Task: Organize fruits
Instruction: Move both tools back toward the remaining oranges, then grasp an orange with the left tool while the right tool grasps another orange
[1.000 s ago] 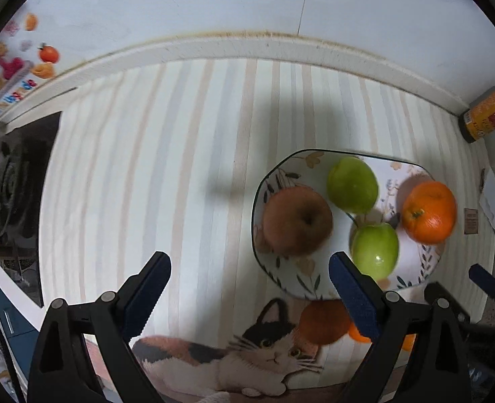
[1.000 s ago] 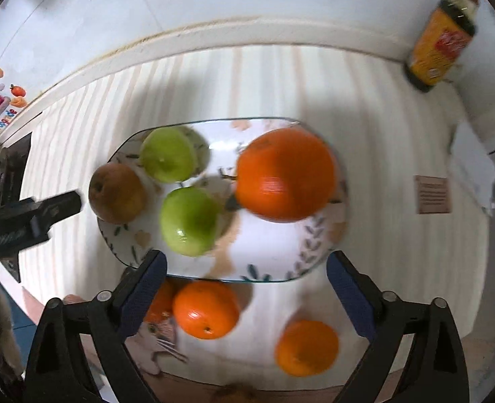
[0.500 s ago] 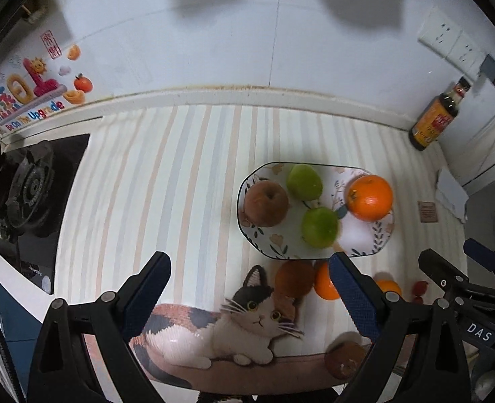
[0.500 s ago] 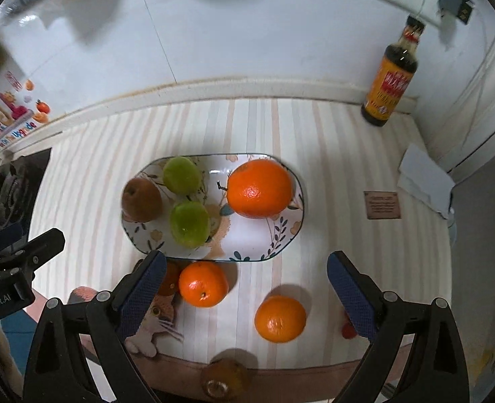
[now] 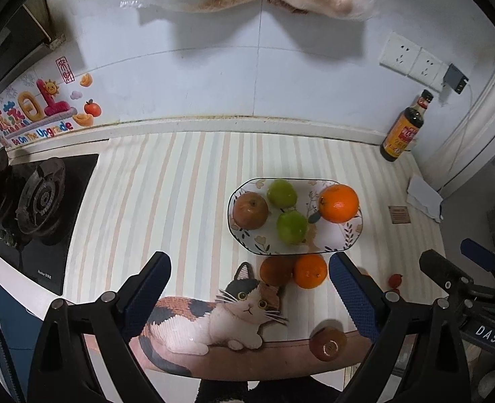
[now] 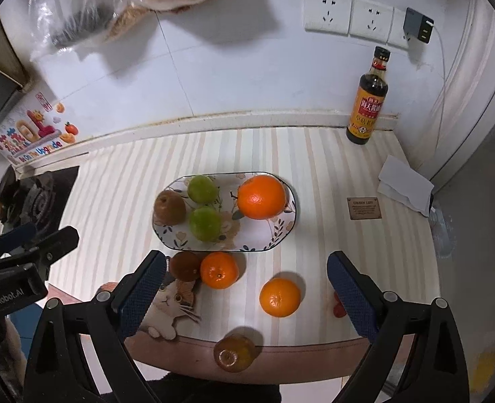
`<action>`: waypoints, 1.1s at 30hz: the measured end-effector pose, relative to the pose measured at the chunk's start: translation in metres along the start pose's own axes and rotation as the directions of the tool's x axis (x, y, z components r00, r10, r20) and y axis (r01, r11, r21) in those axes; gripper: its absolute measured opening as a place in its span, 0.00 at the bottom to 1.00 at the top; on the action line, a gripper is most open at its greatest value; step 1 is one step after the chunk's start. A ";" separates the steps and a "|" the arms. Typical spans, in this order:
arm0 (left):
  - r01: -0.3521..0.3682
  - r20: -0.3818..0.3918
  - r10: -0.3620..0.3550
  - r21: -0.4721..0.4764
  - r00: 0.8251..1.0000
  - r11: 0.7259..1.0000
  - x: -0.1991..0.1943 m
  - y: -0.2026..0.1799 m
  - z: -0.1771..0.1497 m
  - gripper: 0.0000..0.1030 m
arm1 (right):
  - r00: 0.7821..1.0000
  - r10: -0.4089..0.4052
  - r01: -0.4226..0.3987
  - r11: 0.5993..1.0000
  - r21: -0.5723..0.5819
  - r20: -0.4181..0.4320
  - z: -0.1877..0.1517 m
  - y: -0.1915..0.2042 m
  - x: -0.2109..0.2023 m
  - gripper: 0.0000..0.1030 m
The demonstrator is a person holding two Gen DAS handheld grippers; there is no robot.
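Oval floral ceramic plate point(image 6: 282, 231) holding glossy round orange point(image 6: 261, 196), two green fruits, brown pear point(image 6: 169, 207), left gripper point(image 5: 249, 288) and right gripper point(image 6: 245, 285) fingers spread apart, grasping nothing

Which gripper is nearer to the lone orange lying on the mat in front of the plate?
Right. The right gripper frames the lone orange between its open fingers, just ahead. The left gripper sits further left, where its finger hides that orange.
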State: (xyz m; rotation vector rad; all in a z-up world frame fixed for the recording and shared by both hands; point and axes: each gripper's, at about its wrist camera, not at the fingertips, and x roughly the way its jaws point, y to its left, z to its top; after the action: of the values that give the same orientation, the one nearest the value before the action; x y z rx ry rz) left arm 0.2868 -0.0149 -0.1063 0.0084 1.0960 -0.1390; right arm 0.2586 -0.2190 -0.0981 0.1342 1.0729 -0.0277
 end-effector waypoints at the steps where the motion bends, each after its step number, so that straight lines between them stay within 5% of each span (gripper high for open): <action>1: 0.005 0.004 -0.005 0.001 1.000 1.000 -0.003 -0.001 -0.001 0.93 | 1.000 0.005 -0.005 1.000 0.002 0.007 0.000 0.000 -0.005 0.96; 8: 0.027 -0.008 -0.027 -0.003 1.000 1.000 -0.002 -0.003 -0.006 0.93 | 0.999 0.052 -0.052 0.998 0.035 0.013 -0.001 -0.003 -0.017 0.96; 17: -0.033 -0.137 0.037 0.030 0.990 0.999 0.074 -0.011 -0.018 0.97 | 0.986 0.050 -0.031 0.992 0.124 -0.157 -0.018 -0.042 0.066 0.96; 25: -0.055 -0.348 0.069 0.049 0.935 0.997 0.168 -0.017 -0.037 0.96 | 0.944 0.124 -0.046 0.967 0.250 -0.307 -0.056 -0.081 0.164 0.94; 33: 0.047 -0.409 -0.024 0.046 0.912 0.998 0.194 -0.058 -0.034 0.93 | 0.913 0.156 -0.052 0.961 0.271 -0.377 -0.078 -0.087 0.224 0.86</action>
State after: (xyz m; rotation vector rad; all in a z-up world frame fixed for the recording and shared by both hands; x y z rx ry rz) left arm 0.3368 -0.0911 -0.2901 0.0702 1.5129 -0.2060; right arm 0.2899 -0.2865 -0.3396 0.4469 1.4650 -0.0435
